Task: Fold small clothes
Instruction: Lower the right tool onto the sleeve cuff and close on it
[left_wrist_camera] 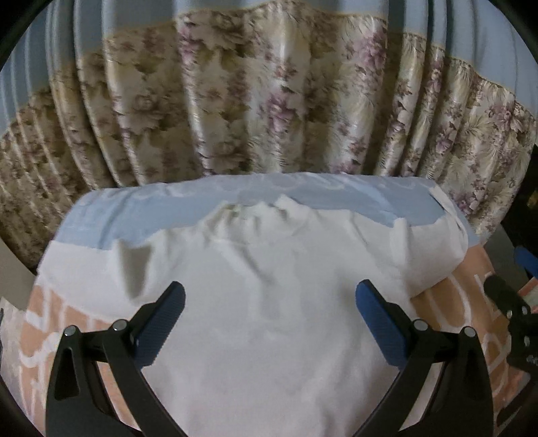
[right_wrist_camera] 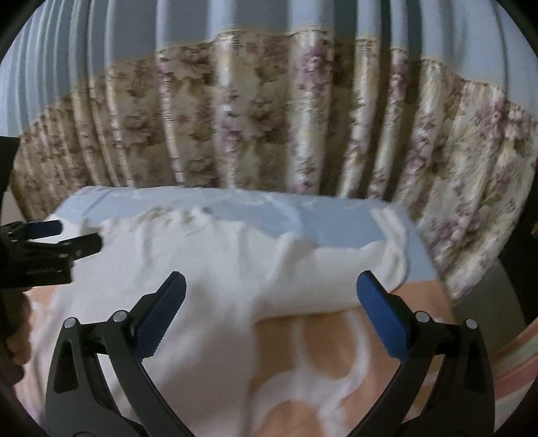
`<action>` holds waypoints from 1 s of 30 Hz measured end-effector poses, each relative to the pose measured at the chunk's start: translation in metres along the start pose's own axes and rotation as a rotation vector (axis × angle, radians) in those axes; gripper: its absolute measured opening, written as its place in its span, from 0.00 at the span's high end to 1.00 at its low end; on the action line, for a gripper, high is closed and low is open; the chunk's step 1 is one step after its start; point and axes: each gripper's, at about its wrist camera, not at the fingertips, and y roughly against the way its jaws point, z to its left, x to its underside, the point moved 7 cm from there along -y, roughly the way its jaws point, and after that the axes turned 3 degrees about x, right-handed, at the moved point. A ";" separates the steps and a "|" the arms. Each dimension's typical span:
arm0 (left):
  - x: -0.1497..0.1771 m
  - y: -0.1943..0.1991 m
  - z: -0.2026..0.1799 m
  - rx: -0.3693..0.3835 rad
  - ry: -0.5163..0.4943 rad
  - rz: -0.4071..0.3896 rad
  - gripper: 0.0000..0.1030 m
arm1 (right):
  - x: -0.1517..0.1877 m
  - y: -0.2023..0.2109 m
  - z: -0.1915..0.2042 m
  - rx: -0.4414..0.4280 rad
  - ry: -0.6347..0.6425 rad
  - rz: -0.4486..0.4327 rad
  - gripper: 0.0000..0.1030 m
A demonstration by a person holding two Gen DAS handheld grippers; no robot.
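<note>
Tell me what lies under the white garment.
The white garment is spread on a peach and pale blue patterned bedcover, which shows past its edges. What the cover looks like directly beneath the cloth is hidden. Both the left gripper and right gripper are open above it.

A floral curtain (left_wrist_camera: 269, 111) hangs in vertical pleats across the background, printed with brown and mauve blossoms on a cream ground. Its upper section (right_wrist_camera: 269, 20) is plain pale blue, joined along a scalloped seam. Below it lies a cover (right_wrist_camera: 322, 339) with a peach ground and broad white markings. A pale blue band (left_wrist_camera: 336, 198) runs along its far edge.
</note>
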 end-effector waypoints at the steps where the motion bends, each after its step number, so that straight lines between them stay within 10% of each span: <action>1: -0.004 -0.008 -0.006 0.015 0.003 0.004 0.01 | -0.002 -0.006 -0.009 0.021 -0.002 0.000 0.03; 11: -0.022 -0.087 -0.052 0.022 -0.014 0.079 0.01 | -0.012 -0.103 -0.106 0.111 0.011 0.067 0.05; 16: -0.029 -0.109 -0.063 0.009 -0.031 0.085 0.01 | -0.015 -0.165 -0.146 0.089 -0.020 0.158 0.40; 30: -0.029 -0.141 -0.067 -0.015 -0.067 0.115 0.01 | 0.001 -0.253 -0.184 0.146 0.048 0.335 0.71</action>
